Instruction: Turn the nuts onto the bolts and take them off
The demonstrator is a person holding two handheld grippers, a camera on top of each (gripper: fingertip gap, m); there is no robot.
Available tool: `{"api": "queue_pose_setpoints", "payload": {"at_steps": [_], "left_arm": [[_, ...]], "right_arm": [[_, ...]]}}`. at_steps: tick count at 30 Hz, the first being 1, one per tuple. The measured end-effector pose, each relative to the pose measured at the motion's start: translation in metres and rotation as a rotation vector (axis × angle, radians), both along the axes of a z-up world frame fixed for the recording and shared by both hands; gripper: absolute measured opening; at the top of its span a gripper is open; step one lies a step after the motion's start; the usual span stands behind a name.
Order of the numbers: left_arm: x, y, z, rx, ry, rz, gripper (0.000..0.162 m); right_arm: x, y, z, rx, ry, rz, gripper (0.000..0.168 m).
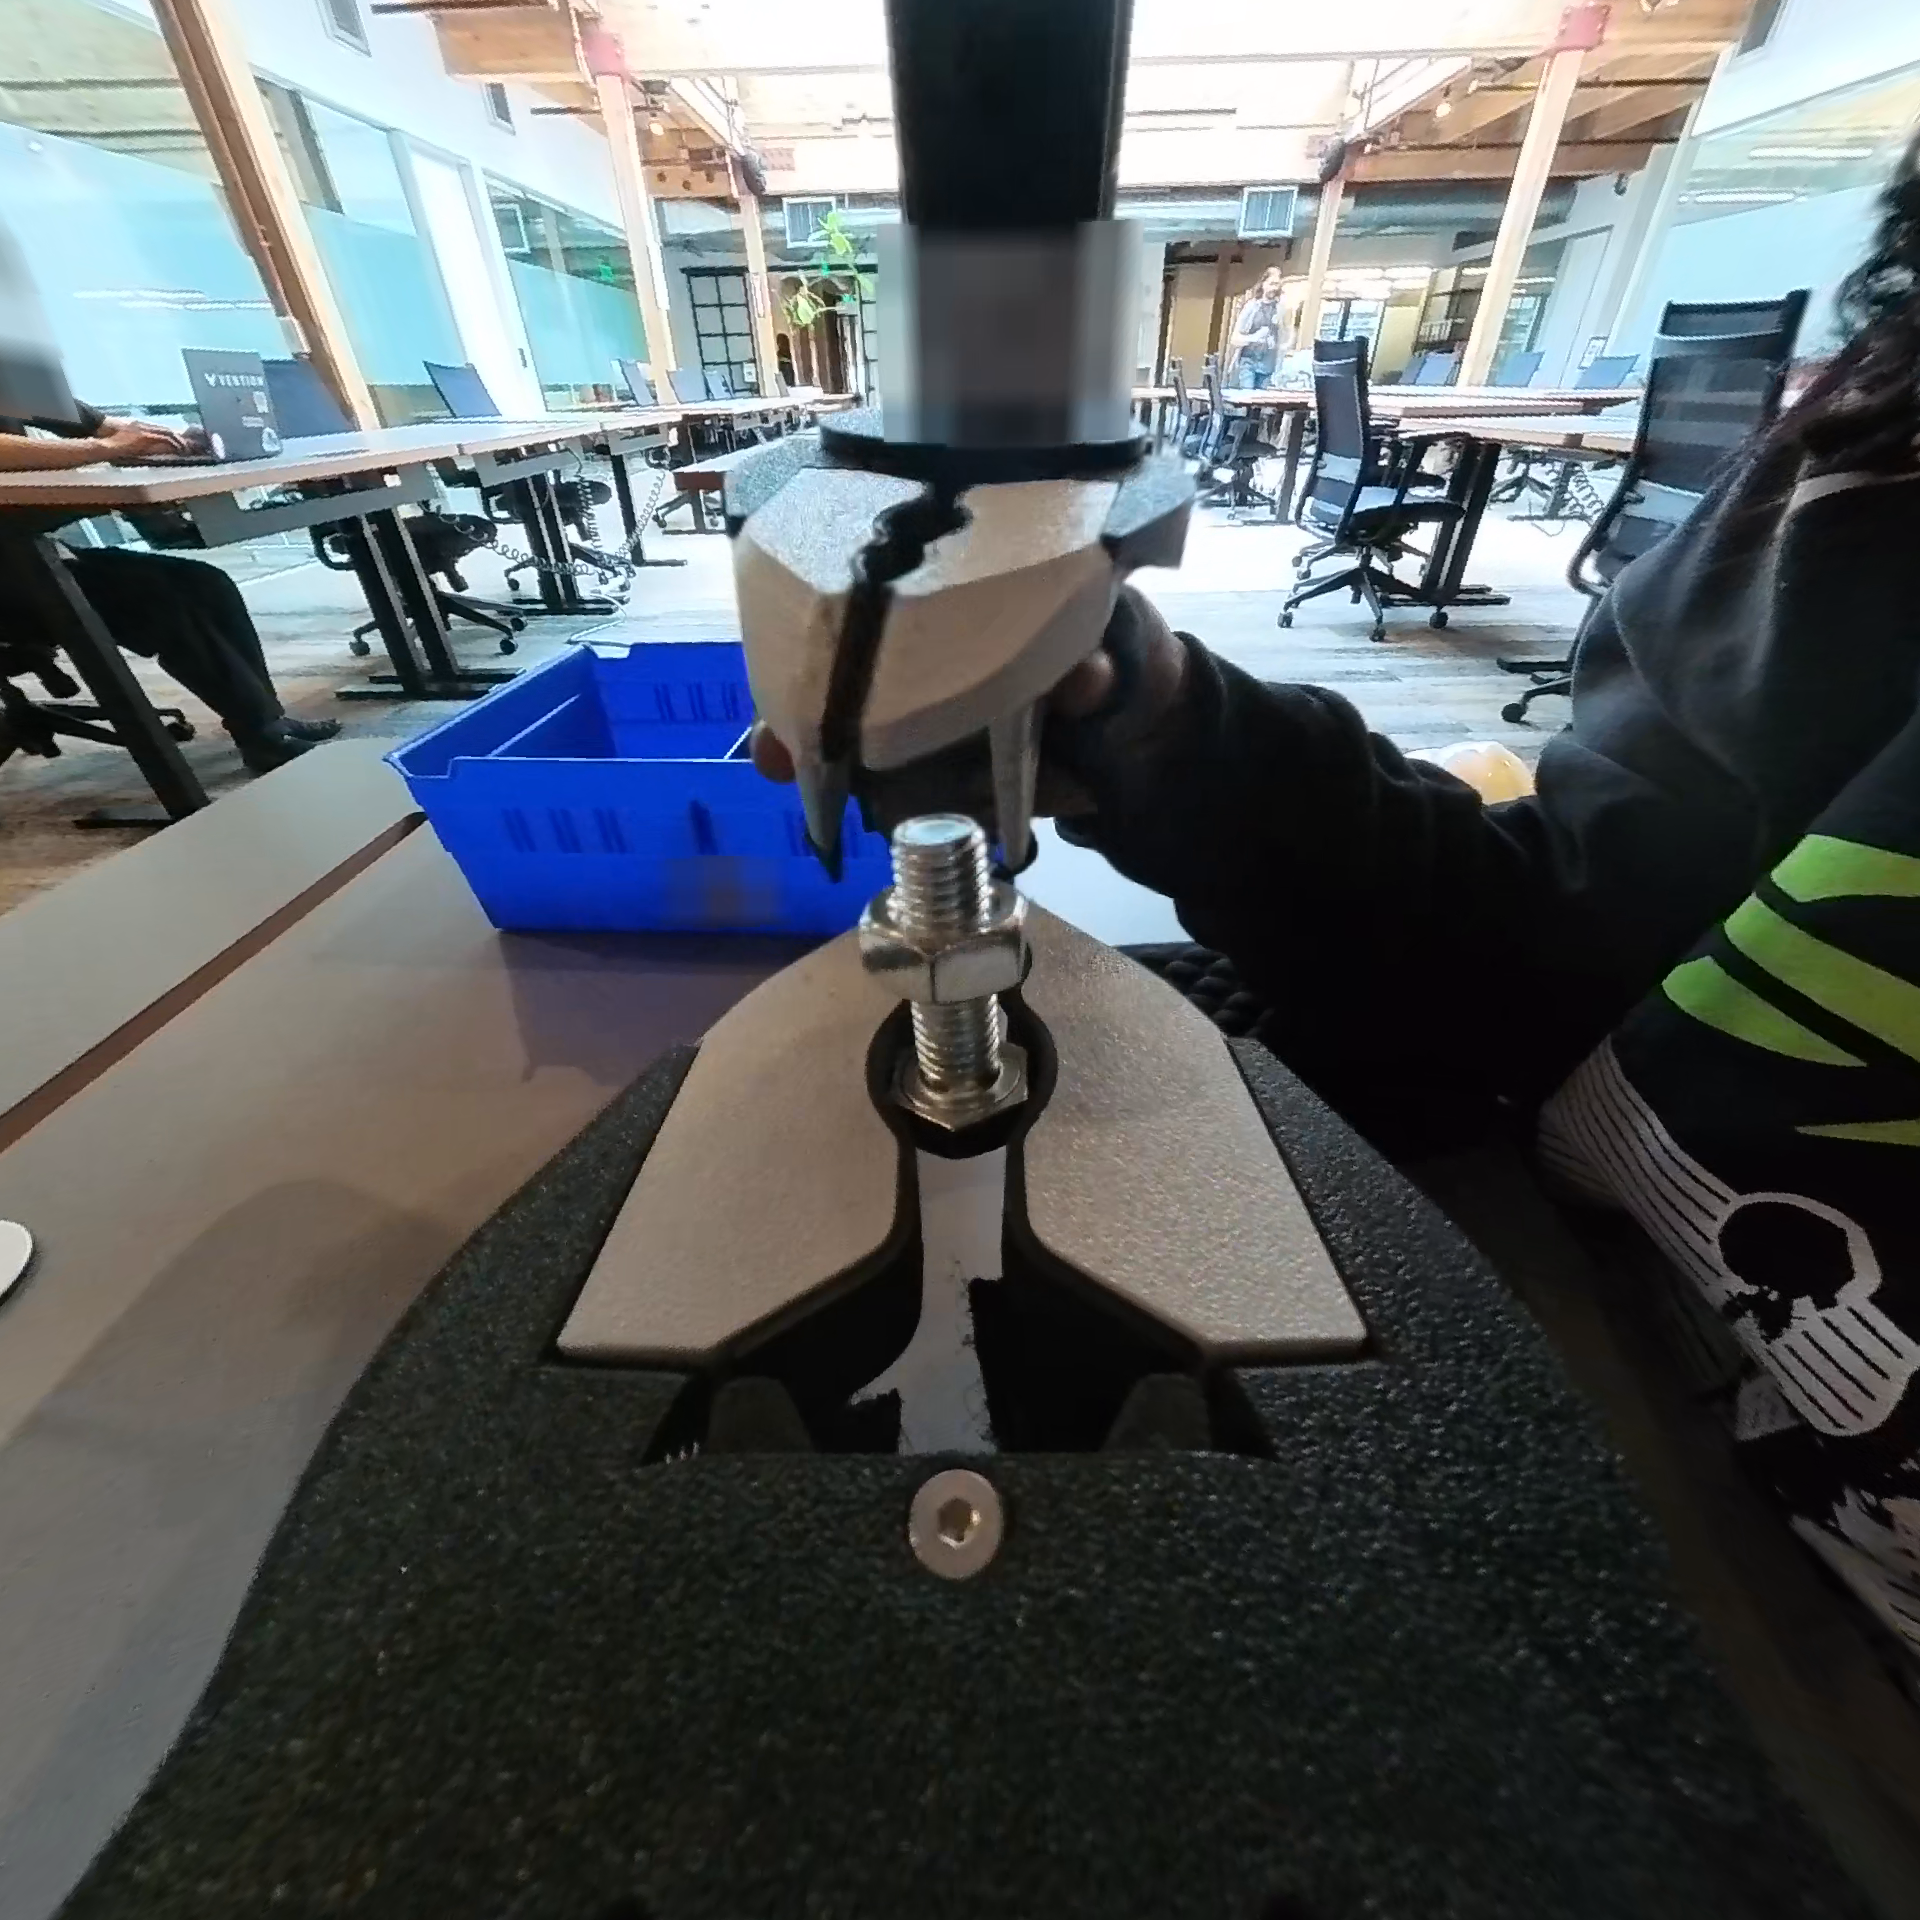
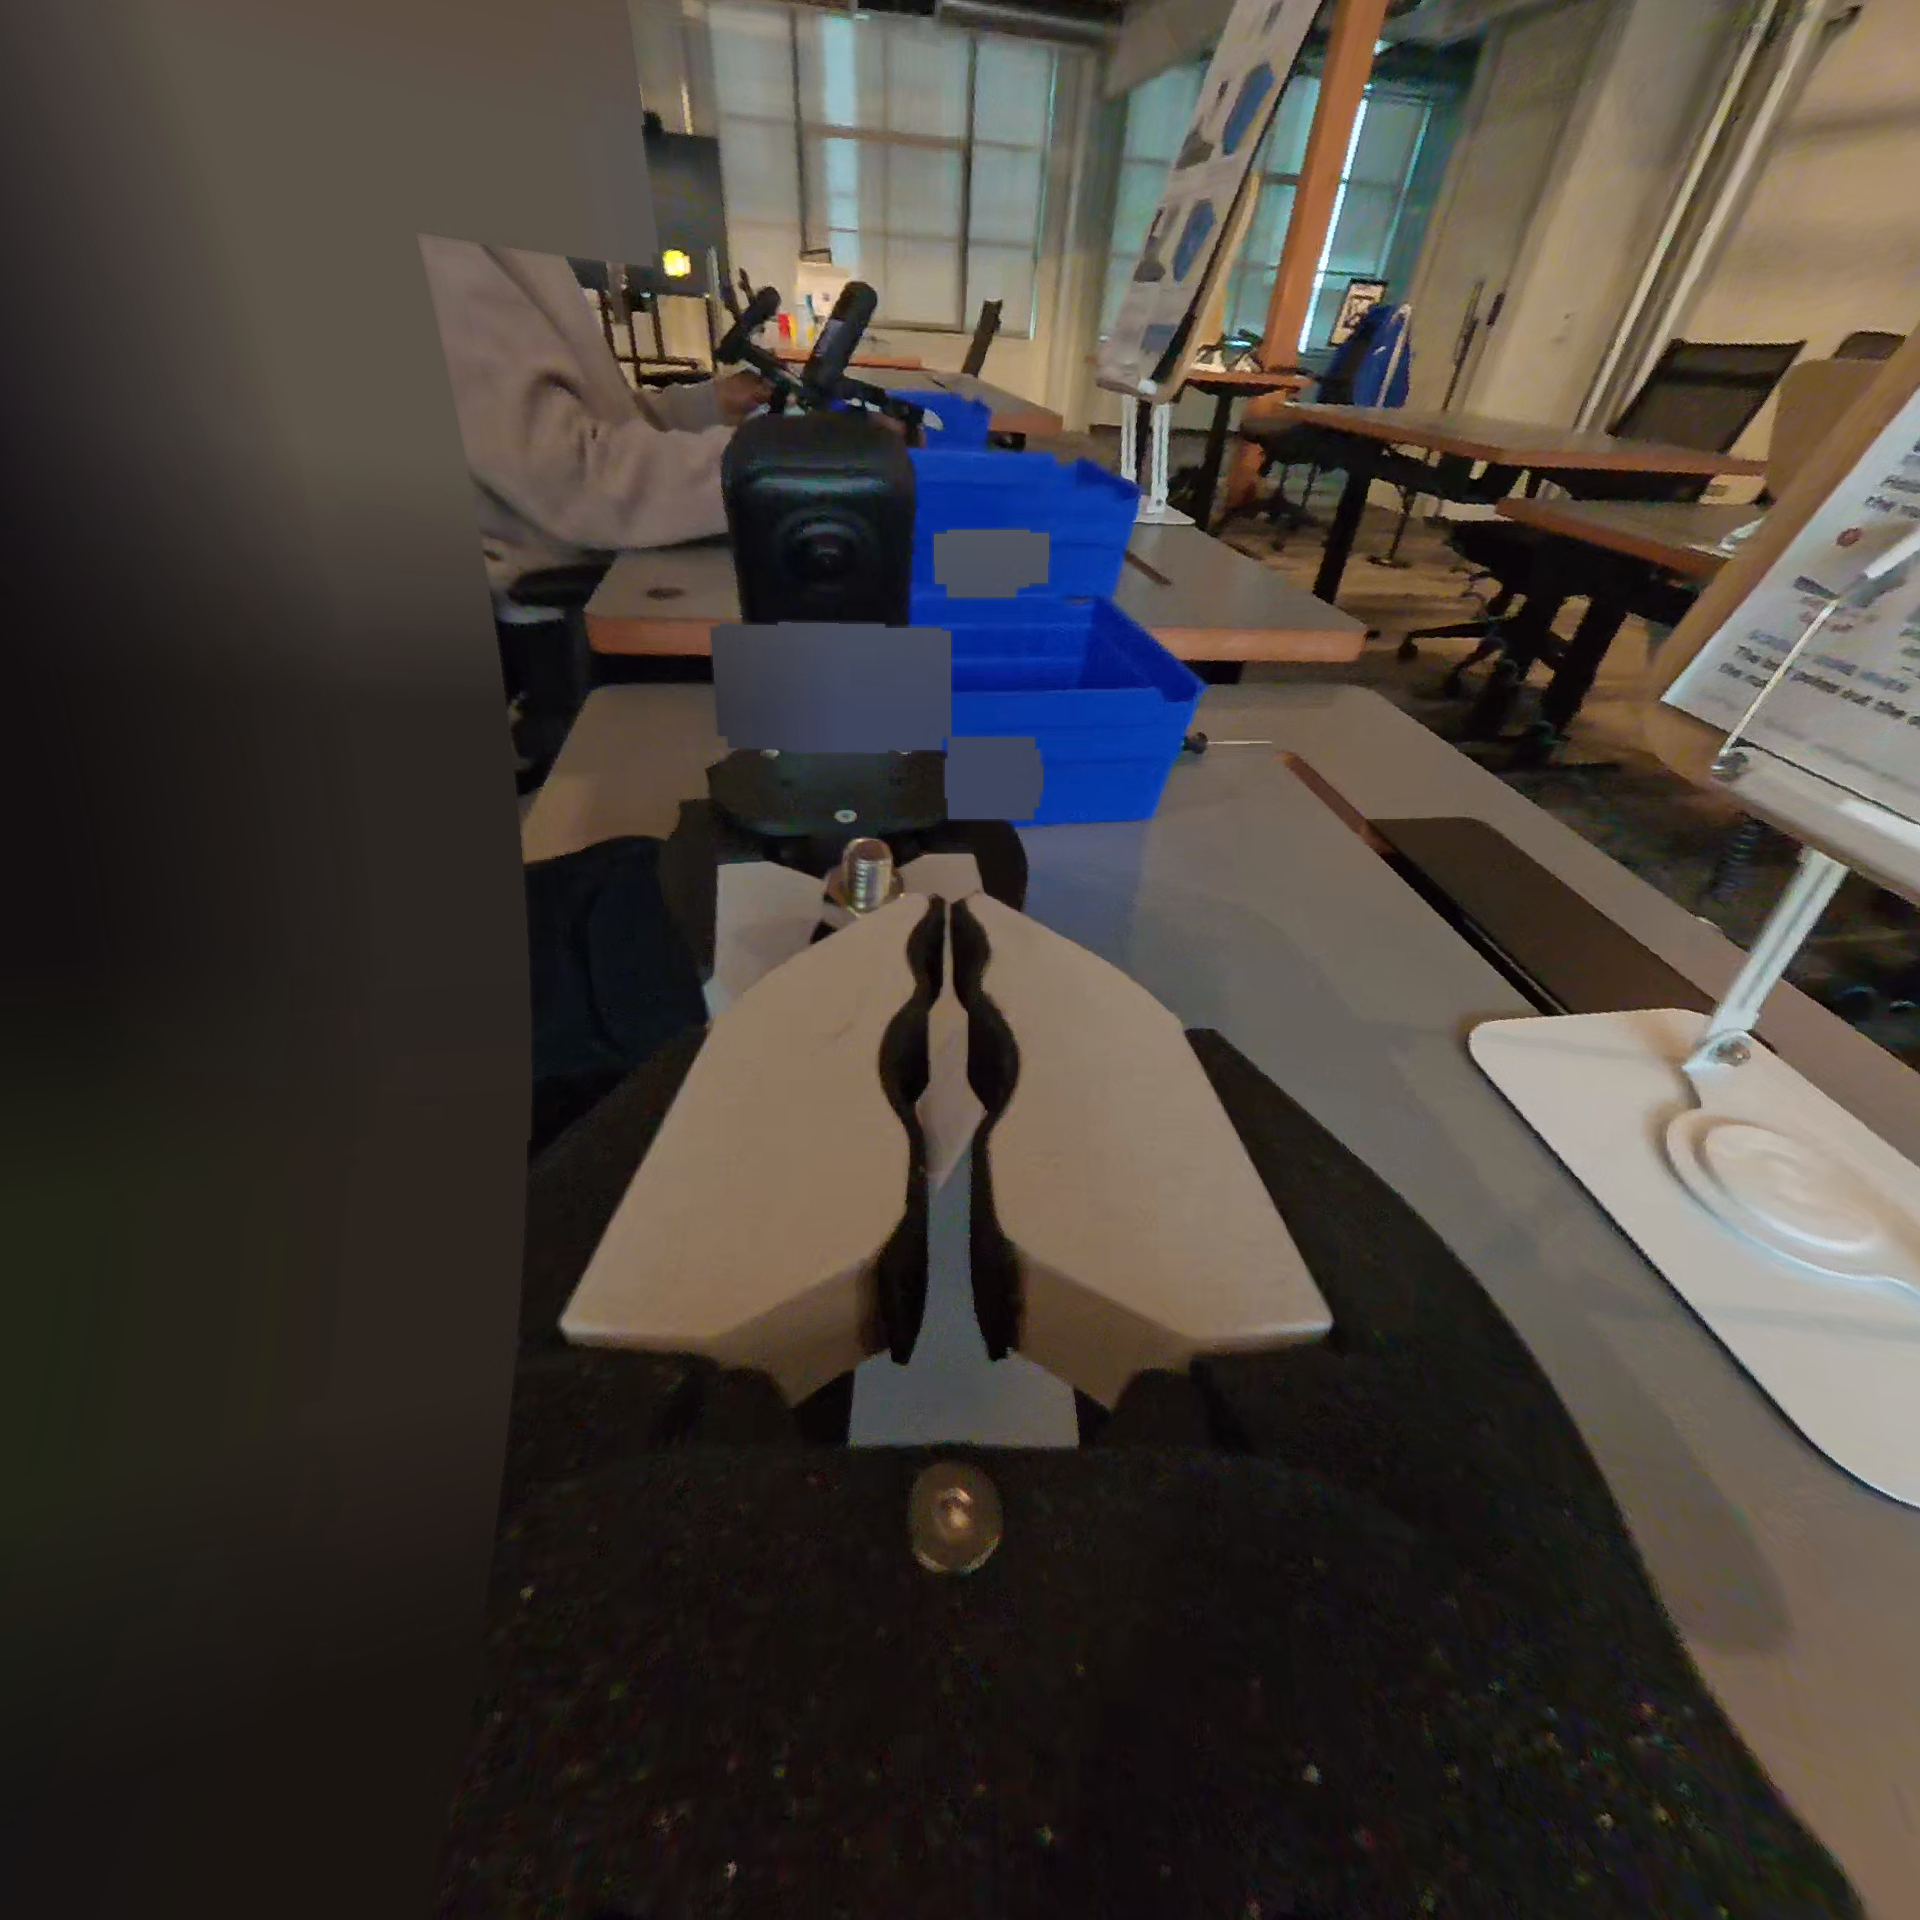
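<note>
My left gripper [image 1: 945, 977] is shut on a silver bolt [image 1: 940, 862]. It grips the bolt by its hex head in the round notch of the pads, so the thread stands upright. A silver nut [image 1: 940, 951] sits partway down the thread, level with the fingertips. My right gripper [image 2: 943, 912] is shut with nothing between its pads. In the left wrist view the right gripper [image 1: 920, 842] comes down from above, with its tips at the bolt's top end. In the right wrist view the bolt [image 2: 871, 868] and nut [image 2: 860, 896] show just beyond my tips, slightly left.
A blue bin [image 1: 623, 821] stands on the grey table [image 1: 312, 1039] behind the bolt and also shows in the right wrist view [image 2: 1070, 727]. A white sign stand [image 2: 1714, 1174] and a black mat [image 2: 1538, 914] lie to the right. A person's dark sleeve [image 1: 1351, 883] reaches in from the right. Spacing between my two grippers at the tips: around 5 cm.
</note>
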State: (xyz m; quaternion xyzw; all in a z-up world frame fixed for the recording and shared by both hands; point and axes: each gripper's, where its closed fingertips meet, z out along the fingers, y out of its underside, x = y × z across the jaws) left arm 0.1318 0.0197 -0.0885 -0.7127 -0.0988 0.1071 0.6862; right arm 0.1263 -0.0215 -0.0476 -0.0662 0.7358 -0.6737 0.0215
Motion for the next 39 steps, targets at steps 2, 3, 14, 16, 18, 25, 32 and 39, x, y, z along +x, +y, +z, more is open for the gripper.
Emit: {"api": "queue_pose_setpoints", "payload": {"at_steps": [2,3,14,16,18,25,32,39], "left_arm": [[0.000,0.001,-0.001,-0.005,-0.002,-0.002,0.012],[0.000,0.001,-0.002,-0.007,-0.001,-0.001,0.012],[-0.001,0.000,-0.001,-0.001,-0.006,0.002,0.012],[-0.001,-0.003,0.001,0.017,-0.006,0.002,0.009],[-0.002,-0.004,0.002,0.013,-0.001,0.009,0.012],[-0.002,-0.001,0.000,0.005,-0.001,0.007,0.008],[-0.002,-0.001,0.000,0.002,-0.001,0.005,0.014],[-0.003,-0.007,0.003,0.024,-0.002,0.016,0.012]], "right_arm": [[0.006,-0.005,-0.005,0.031,0.010,0.023,0.015],[0.010,-0.008,-0.009,0.053,0.010,0.037,0.024],[0.012,-0.017,-0.019,0.101,-0.016,0.048,0.027],[0.002,-0.009,-0.016,0.087,0.000,0.004,0.000],[-0.009,0.000,-0.008,0.034,-0.017,-0.041,0.000],[0.010,-0.013,-0.012,0.047,-0.009,0.046,0.027],[0.014,-0.026,-0.014,0.053,-0.020,0.038,0.031],[-0.014,0.005,0.003,-0.038,-0.053,-0.049,0.000]]}}
